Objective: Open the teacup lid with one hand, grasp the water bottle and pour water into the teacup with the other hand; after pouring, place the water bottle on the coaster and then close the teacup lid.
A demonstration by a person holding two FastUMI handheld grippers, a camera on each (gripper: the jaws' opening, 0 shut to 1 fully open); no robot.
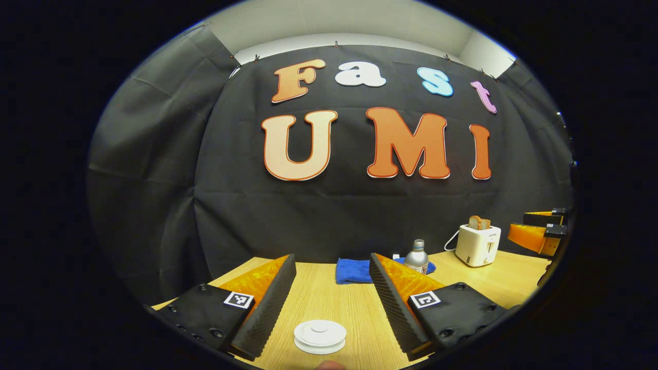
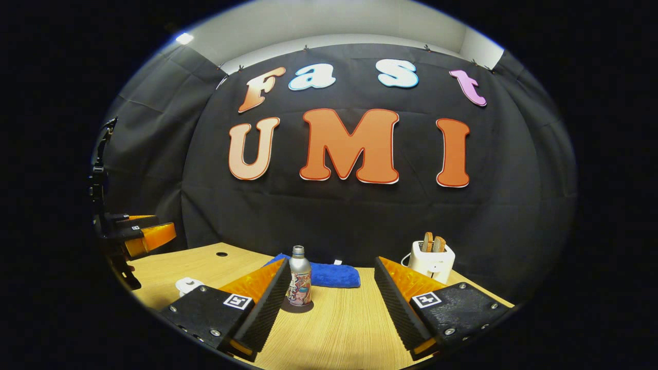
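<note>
Left gripper [image 1: 332, 293] hovering over the wooden table [image 1: 354, 308], ribbed fingers spread wide and gripping nothing, framing the round white teacup lid [image 1: 320, 335] sitting closed below; cup body beneath mostly cut off by the view's edge. Right gripper [image 2: 329, 295] likewise gaping and empty, its near finger partly masking the metal water bottle [image 2: 299, 280], standing upright on a dark round coaster [image 2: 298, 308], barely peeking out. Lying behind the bottle, a folded blue towel [image 2: 329, 275], soft and fuzzy. Standing further right, a boxy white toaster [image 2: 433, 262] holding two bread slices. Teacup in the right gripper view showing as a small white shape [image 2: 187, 285], hard to make out.
</note>
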